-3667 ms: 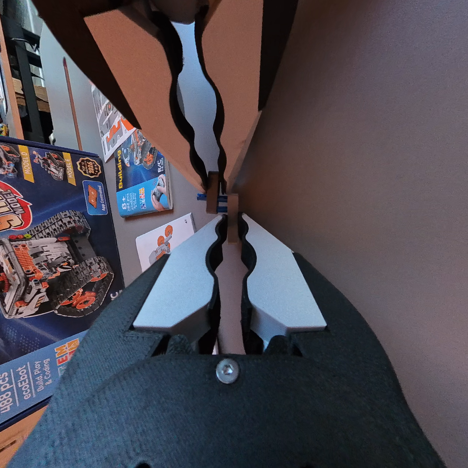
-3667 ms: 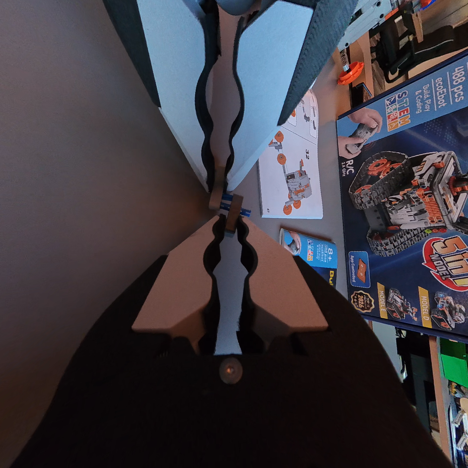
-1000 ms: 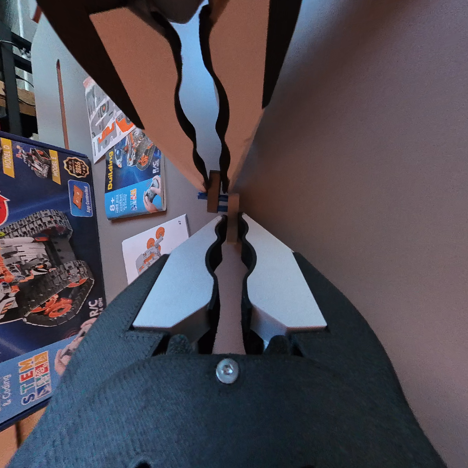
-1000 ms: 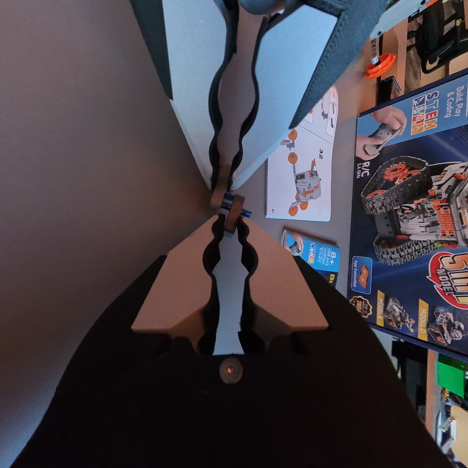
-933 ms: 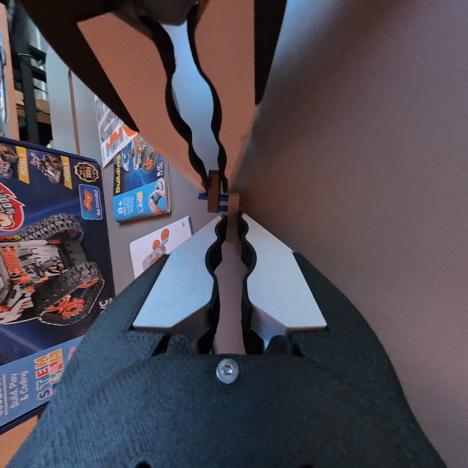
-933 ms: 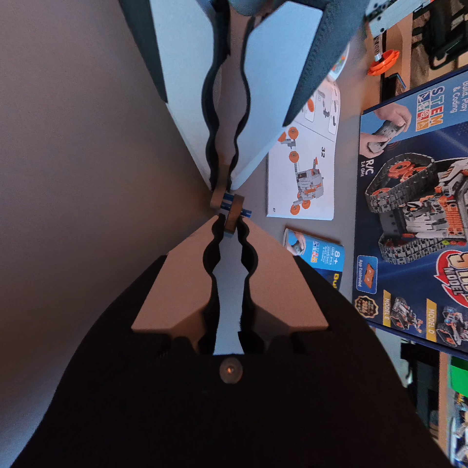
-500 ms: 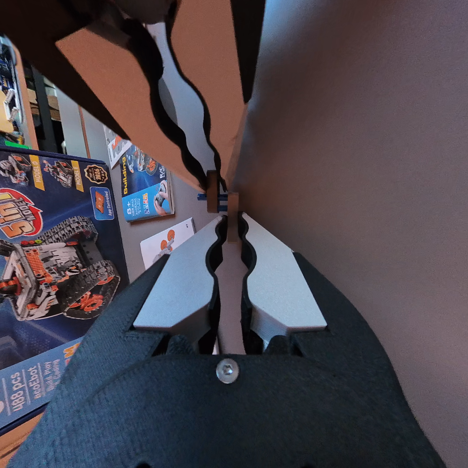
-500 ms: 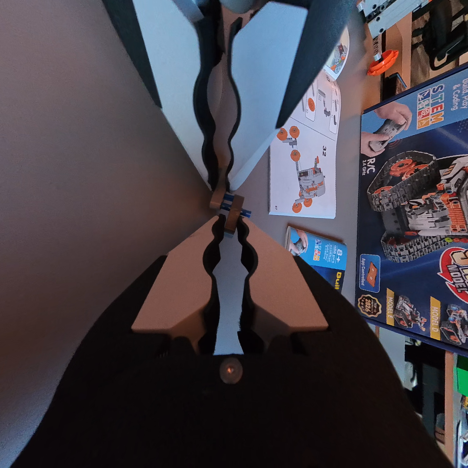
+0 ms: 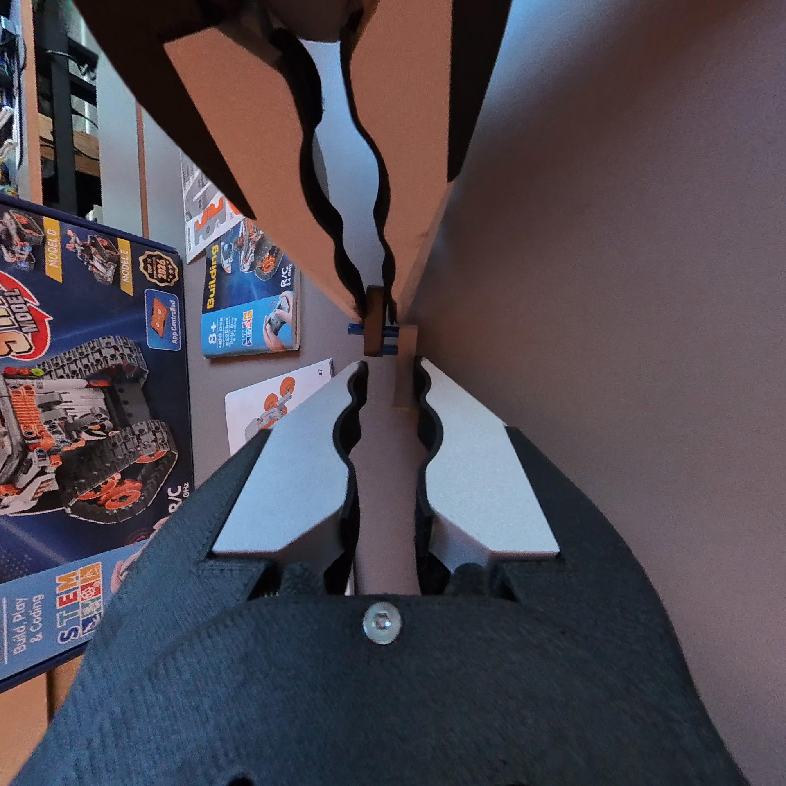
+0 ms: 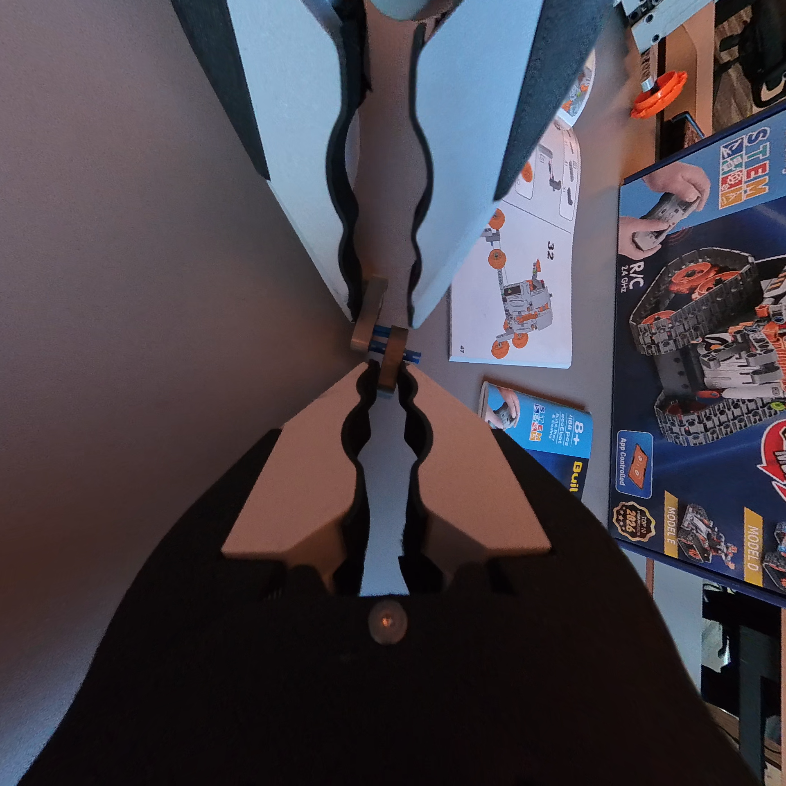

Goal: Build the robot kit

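Two small flat beams joined by blue pins [image 9: 389,340] hang between the two grippers above a grey table. My left gripper [image 9: 392,370] is open; the pale beam [image 9: 403,370] lies against its right pad, with a gap to the left pad. My right gripper [image 10: 388,370] is shut on the dark beam [image 10: 390,357]. In the left wrist view the right gripper [image 9: 376,314] comes from above, pinching the dark beam [image 9: 373,319]. In the right wrist view the left gripper [image 10: 380,314] comes from above, with the pale beam [image 10: 369,314] and the blue pins [image 10: 380,336] at its tips.
On the grey table [image 9: 616,383] lie a dark blue toy kit box [image 9: 85,404] [image 10: 701,361], a blue booklet [image 9: 251,297] [image 10: 540,425] and a white instruction sheet [image 9: 272,404] [image 10: 519,297]. An orange wheel [image 10: 657,93] sits at the table's far edge. Only a small space, under 4 cm, lies between the two pairs of fingers.
My left gripper's fingers have spread apart and no longer clamp the pale beam. My right gripper stays shut on the dark beam. Both views have swayed slightly.
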Motion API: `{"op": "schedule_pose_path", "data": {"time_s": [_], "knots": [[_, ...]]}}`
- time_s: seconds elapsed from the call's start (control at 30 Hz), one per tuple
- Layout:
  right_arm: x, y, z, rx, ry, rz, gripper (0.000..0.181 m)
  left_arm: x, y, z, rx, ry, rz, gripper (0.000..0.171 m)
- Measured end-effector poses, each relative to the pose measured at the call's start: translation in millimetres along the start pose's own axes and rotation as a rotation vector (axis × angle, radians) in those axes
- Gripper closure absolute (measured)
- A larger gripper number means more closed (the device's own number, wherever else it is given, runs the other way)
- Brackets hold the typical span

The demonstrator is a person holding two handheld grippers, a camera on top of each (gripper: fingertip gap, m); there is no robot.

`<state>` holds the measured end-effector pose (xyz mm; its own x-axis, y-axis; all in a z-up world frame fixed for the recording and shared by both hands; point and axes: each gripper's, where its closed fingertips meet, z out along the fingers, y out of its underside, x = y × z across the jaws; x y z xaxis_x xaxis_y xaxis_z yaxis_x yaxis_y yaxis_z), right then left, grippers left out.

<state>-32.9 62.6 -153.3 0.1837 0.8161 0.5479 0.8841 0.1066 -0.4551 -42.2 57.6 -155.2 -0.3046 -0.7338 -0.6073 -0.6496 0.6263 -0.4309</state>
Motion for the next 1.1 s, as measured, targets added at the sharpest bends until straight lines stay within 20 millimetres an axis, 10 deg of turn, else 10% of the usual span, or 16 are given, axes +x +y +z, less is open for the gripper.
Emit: {"op": "schedule_pose_path", "data": {"time_s": [1.1], "knots": [[2, 6, -6, -0.075, 0.023, -0.06, 0.175, 2, -13, 7, 0.028, 0.119, 0.084, 0.15]]}}
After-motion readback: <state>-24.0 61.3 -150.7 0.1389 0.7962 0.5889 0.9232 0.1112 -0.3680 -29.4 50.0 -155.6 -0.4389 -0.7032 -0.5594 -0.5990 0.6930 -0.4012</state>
